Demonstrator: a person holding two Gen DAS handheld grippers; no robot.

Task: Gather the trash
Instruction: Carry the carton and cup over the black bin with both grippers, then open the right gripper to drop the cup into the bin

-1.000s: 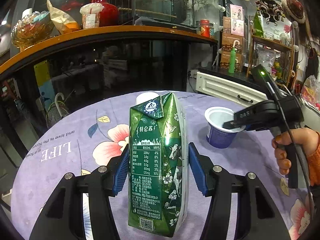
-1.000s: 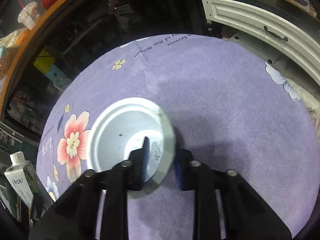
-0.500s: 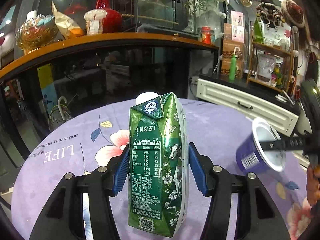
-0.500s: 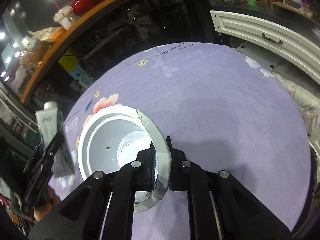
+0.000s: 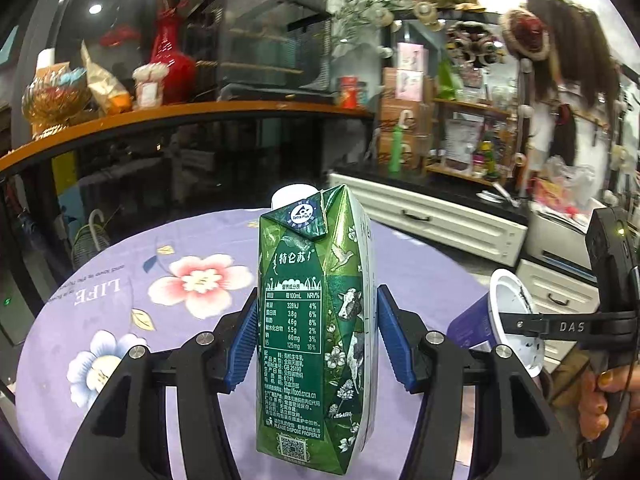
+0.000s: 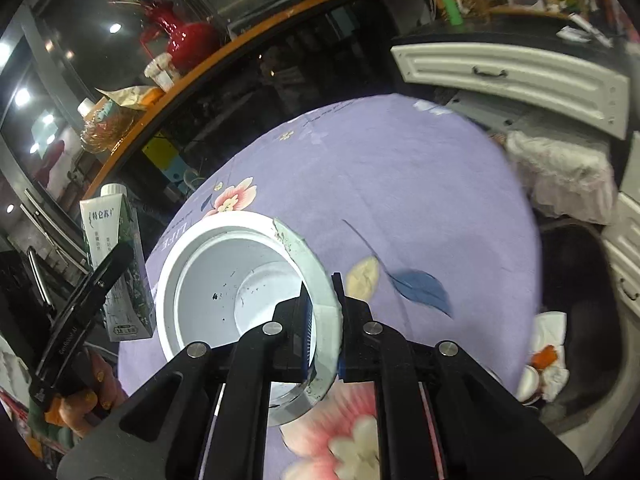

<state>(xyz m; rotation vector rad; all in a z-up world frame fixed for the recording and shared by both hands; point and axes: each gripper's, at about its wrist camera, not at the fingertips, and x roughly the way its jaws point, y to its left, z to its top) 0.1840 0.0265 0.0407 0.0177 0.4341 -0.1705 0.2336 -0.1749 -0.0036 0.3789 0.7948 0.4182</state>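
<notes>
Left gripper pinches the carton upright at frame centre; right gripper pinches the cup by its rim, likely for carrying both to the bin at right.

Glossy printed carton, smooth white plastic cup, matt purple cloth

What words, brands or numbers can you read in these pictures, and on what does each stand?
"Tetra Pak", "PLEASE DISPOSE PROPERLY": milk carton.
"328kJ", "125mg": its nutrition table.
"LIFE": purple tablecloth.
"DAS": right gripper.
Smaller tablecloth lettering, text on the left gripper, shelf labels: too small or blurred.
</notes>
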